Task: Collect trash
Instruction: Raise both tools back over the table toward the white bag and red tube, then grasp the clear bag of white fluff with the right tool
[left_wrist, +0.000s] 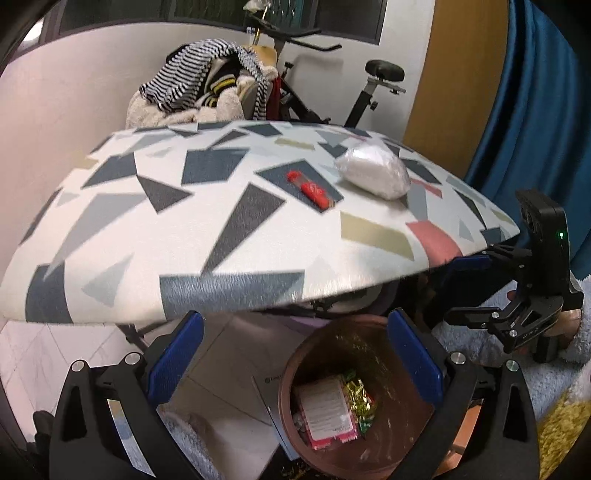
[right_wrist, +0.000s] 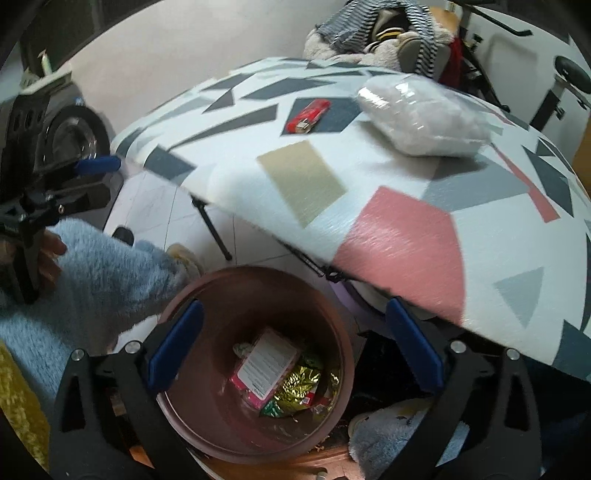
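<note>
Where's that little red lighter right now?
The red lighter lies on the patterned ironing board, just left of the white plastic-wrapped bundle in both wrist views, well above the brown bin on the floor.

One bin (right_wrist: 255, 295), one lighter (right_wrist: 307, 116), one bag (right_wrist: 421, 118)

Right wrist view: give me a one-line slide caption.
Open right gripper above round brown bin holding pink packet and gold wrapper; red lighter remains on patterned board.
</note>
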